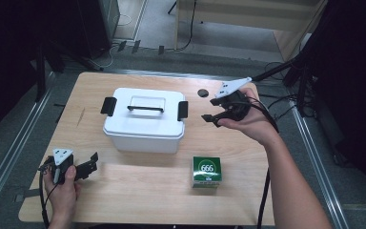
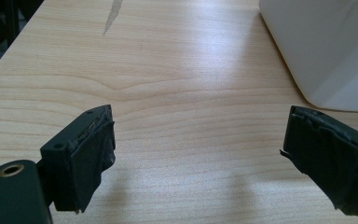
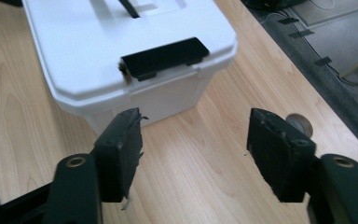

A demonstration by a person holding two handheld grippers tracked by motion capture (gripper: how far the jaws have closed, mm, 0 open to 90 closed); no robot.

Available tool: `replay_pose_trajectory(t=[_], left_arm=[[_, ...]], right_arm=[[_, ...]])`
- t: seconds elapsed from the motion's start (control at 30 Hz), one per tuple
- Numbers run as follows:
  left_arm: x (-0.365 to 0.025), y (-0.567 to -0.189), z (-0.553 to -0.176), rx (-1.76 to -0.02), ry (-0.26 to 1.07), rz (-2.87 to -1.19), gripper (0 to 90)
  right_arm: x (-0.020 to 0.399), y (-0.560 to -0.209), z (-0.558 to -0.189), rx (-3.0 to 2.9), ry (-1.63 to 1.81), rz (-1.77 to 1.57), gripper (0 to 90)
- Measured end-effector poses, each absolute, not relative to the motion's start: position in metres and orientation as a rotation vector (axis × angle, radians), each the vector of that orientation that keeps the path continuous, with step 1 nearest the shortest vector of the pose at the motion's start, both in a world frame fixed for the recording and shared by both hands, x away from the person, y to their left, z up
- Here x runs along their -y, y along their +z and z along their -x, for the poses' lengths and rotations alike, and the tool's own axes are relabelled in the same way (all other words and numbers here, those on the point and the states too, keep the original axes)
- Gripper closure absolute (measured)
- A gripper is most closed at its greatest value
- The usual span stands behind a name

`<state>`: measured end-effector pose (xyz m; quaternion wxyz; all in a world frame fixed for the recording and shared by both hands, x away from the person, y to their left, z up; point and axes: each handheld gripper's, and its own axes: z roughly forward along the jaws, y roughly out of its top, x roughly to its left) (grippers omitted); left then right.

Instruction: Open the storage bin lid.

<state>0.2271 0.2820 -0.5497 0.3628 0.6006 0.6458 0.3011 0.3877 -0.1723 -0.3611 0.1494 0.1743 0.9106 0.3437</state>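
Standing over the wooden table, I see a white lidded box near the middle, with black latches on both ends and a handle recessed in the lid. The front strip of tabletop lies bare apart from a small green carton toward the right, well apart from the box. The left gripper sits low near the front-left corner, close to the table's edge, jaws spread with nothing between them. The right gripper is raised just beside the box's right end, jaws also wide apart and empty, with a clear gap of wood between it and the box.

The right gripper view shows the right-hand latch up close, and a small round disc on the table behind one jaw; from above that disc reads as a dark spot near the far edge. The left gripper view gives bare wood grain, a pale streak in the surface, and a rounded lower corner of the box.

The carton's top reads "666" in a white circle.
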Motion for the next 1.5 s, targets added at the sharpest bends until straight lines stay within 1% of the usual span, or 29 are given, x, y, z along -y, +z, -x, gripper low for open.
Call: replay_pose_trajectory(t=[0.2,0.37,0.57,0.73,0.97,1.3,1.47,1.5], left_arm=[[-0.28,-0.55,-0.227,-1.657,0.783,-1.564,9.5],[-0.28,-0.55,-0.227,-1.658,0.779,-1.565,9.5],[-0.28,-0.55,-0.227,-1.656,0.781,-1.566,9.5],[-0.28,-0.55,-0.227,-1.656,0.78,-1.567,9.6],[-0.279,-0.55,-0.227,-1.652,0.785,-1.576,9.5],[-0.277,-0.55,-0.226,-1.642,0.8,-1.592,9.6],[-0.277,-0.55,-0.226,-1.636,0.806,-1.588,9.6],[-0.277,-0.55,-0.226,-1.634,0.807,-1.586,9.6]], right_arm=[[0.146,-0.356,-0.394,-2.636,0.883,-0.385,41.4],[0.122,-0.348,-0.397,-2.672,0.804,-0.282,47.5],[0.107,-0.343,-0.397,-2.692,0.757,-0.223,48.9],[0.092,-0.34,-0.398,-2.717,0.72,-0.166,52.3],[0.078,-0.339,-0.4,-2.74,0.673,-0.127,53.2],[0.05,-0.34,-0.399,-2.732,0.603,-0.038,63.9],[0.04,-0.339,-0.4,-2.765,0.588,-0.013,65.7],[0.034,-0.339,-0.4,-2.785,0.561,0.008,67.3]])
